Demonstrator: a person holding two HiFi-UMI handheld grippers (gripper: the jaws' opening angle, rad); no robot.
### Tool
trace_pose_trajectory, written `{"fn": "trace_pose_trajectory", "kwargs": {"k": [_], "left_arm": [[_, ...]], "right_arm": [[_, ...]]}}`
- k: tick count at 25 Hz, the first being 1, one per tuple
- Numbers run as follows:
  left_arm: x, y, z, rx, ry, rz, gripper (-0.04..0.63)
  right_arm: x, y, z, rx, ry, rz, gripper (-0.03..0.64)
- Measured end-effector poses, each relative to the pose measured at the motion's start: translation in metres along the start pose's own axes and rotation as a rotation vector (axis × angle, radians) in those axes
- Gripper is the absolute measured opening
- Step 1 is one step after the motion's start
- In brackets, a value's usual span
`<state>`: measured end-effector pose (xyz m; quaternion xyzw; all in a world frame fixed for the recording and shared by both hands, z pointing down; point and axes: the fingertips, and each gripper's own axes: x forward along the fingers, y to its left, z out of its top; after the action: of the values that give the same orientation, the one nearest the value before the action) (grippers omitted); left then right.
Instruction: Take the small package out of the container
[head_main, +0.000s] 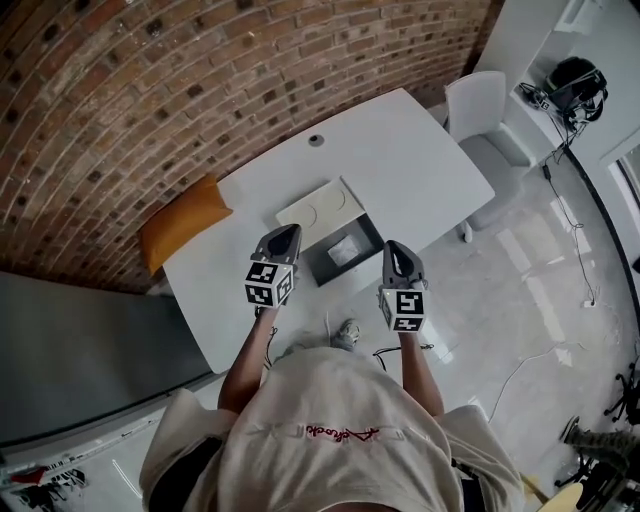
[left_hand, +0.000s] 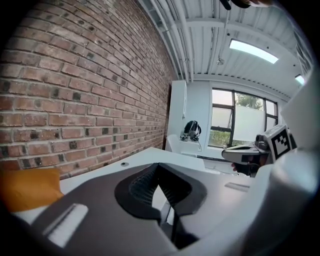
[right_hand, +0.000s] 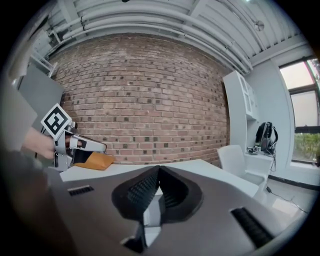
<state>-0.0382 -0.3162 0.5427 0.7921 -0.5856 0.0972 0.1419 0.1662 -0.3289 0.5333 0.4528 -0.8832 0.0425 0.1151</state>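
Note:
Seen from the head view, a dark open container (head_main: 318, 264) sits on the white table (head_main: 400, 160) near its front edge. A small pale package (head_main: 343, 250) lies inside it. My left gripper (head_main: 284, 238) hovers above the container's left side and my right gripper (head_main: 396, 256) just right of it. Both are held level above the table. In the left gripper view the jaws of the left gripper (left_hand: 159, 167) meet at the tip, holding nothing. The right gripper (right_hand: 157, 169) is likewise shut and empty. Neither gripper view shows the container.
A white lid (head_main: 322, 209) lies on the table just behind the container. An orange seat (head_main: 180, 225) stands at the table's left end by the brick wall, and a white chair (head_main: 485, 120) at the right end. A headset (head_main: 575, 85) rests on a far shelf.

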Motion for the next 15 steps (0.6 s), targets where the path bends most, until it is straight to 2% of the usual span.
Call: {"fn": "trace_pose_trajectory", "kwargs": {"k": [8, 15], "left_arm": [[0.006, 0.001, -0.011, -0.002, 0.039, 0.043, 0.009], [0.009, 0.006, -0.023, -0.009, 0.061, 0.018, 0.009]], "right_arm": [[0.017, -0.008, -0.011, 0.018, 0.008, 0.059, 0.011], [0.025, 0.001, -0.026, 0.027, 0.037, 0.047, 0.011]]}}
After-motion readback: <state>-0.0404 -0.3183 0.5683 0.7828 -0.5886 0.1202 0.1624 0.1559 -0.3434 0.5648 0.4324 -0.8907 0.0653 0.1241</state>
